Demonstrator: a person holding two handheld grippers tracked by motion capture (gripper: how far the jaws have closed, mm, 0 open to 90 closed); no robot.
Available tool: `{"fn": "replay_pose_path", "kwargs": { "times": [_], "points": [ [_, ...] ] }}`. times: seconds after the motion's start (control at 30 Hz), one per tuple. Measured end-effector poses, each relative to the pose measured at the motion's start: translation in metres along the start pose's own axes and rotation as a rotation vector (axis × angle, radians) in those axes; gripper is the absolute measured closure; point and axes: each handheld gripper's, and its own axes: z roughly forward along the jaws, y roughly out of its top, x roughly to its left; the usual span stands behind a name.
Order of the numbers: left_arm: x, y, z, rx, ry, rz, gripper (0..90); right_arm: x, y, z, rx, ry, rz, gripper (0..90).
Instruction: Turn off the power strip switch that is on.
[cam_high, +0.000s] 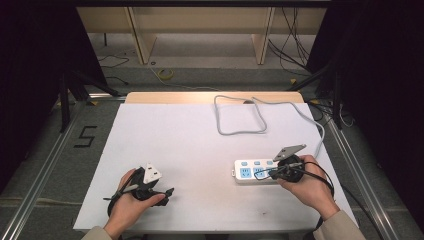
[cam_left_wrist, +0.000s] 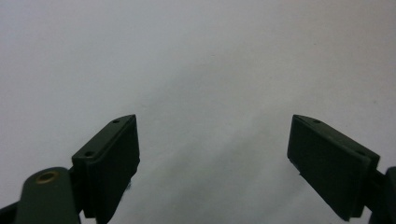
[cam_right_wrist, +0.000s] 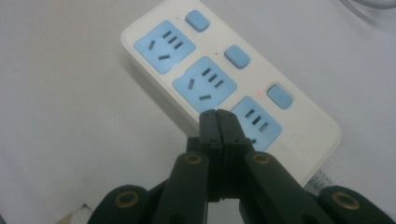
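A white power strip (cam_high: 252, 171) with three blue socket faces and three blue buttons lies on the white table (cam_high: 190, 150) at the front right. In the right gripper view the same power strip (cam_right_wrist: 219, 79) runs diagonally, and a small red light glows beside its third button. My right gripper (cam_right_wrist: 218, 114) is shut with nothing between its jaws, its tips just above the strip's near edge between the second and third sockets. In the high view the right gripper (cam_high: 272, 172) sits at the strip's right end. My left gripper (cam_high: 167, 192) rests at the front left, and its jaws (cam_left_wrist: 212, 140) stand wide open over bare table.
The strip's grey cable (cam_high: 240, 117) loops across the back right of the table and runs off the right edge. A wooden strip (cam_high: 210, 97) borders the far edge. Beyond it are floor cables and shelving legs.
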Motion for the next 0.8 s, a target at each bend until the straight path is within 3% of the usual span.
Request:
{"fn": "replay_pose_path", "kwargs": {
  "times": [0.8],
  "points": [
    [0.0009, 0.0, -0.0005, 0.003, 0.004, 0.006, 16.6, -0.007, 0.0063, -0.0007, 0.009, -0.001, 0.013, 90.0]
  ]
}}
